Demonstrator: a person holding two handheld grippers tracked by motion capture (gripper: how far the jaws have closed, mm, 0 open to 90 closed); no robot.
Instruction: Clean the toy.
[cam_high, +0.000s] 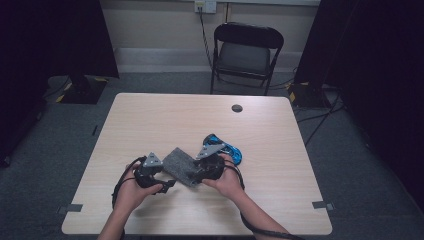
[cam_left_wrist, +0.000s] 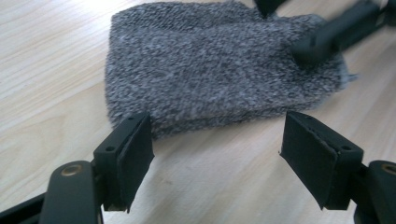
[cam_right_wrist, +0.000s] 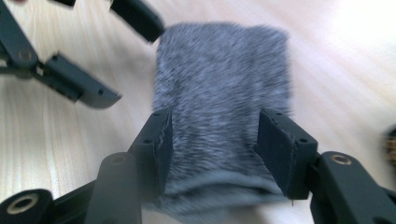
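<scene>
A folded grey woolly cloth (cam_high: 179, 162) lies flat on the pale wooden table (cam_high: 165, 115), between my two grippers. My left gripper (cam_high: 170, 184) sits at the cloth's near left. In its own view the left gripper (cam_left_wrist: 217, 154) is open just short of the cloth (cam_left_wrist: 210, 70), with bare table between its jaws. My right gripper (cam_high: 196, 181) is at the cloth's right. In its own view the right gripper (cam_right_wrist: 212, 144) stands open astride the near end of the cloth (cam_right_wrist: 224, 70), and the pads are not pressing on it. The left gripper's fingers (cam_right_wrist: 79, 86) show beyond, to the left.
A blue and black object (cam_high: 231, 149) lies on the table just behind my right hand. A round cable hole (cam_high: 237, 108) sits near the table's far edge. A black folding chair (cam_high: 247, 52) stands beyond the table.
</scene>
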